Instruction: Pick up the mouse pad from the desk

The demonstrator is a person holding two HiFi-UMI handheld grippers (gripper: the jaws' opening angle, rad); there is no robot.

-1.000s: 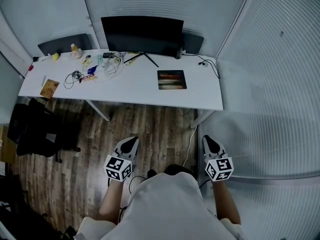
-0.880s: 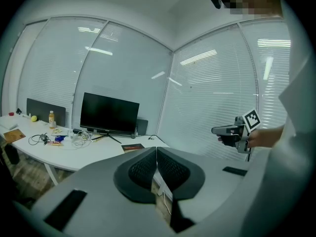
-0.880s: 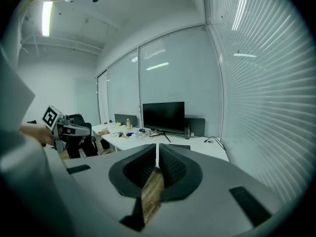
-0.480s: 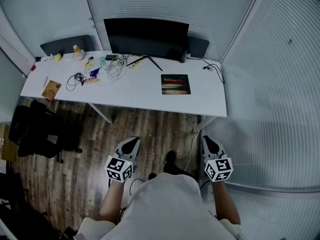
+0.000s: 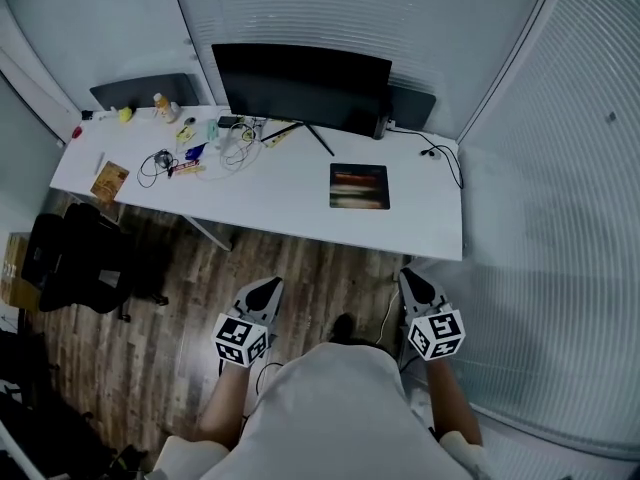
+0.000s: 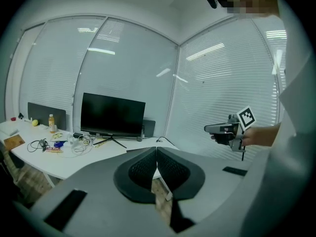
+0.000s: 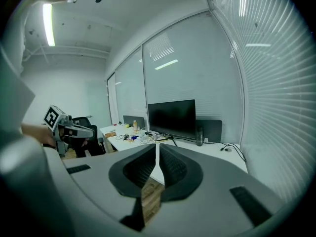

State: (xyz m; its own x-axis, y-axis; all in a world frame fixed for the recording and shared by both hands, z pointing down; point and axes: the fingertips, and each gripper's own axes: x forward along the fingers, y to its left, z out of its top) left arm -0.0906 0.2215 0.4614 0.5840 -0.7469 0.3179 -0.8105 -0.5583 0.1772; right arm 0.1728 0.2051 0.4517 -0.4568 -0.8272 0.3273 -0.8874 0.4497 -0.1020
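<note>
Short of the desk (image 5: 285,186), over the wood floor (image 5: 300,263): left gripper (image 5: 264,286) and right gripper (image 5: 412,279) are held low at the person's sides, both aimed at the desk and well apart from it. Both sets of jaws are closed tip to tip with nothing between them.

Mouse pad (image 5: 359,186) lies flat on the desk's right half, about mid-depth, with bare desktop all around it. Monitor (image 5: 300,86) stands at the desk's rear. Cable clutter (image 5: 215,140) sits on the desk's left half, well apart from the pad. One black cable (image 5: 445,158) runs along the desk's right rear corner, near the pad but not touching it.

My read: this is the approach step, no contact yet. The right gripper lines up better with the pad's side of the desk, so lead with it.

- Open the jaws before reaching the desk edge, not over the pad.
- The pad looks thin and flat, so a straight top-down pinch likely fails. Come in shallow from the desk's front edge.
- Drag the pad to overhang that edge, or work one jaw under a corner, then clamp.
- Stay forward of the black cable.
</note>
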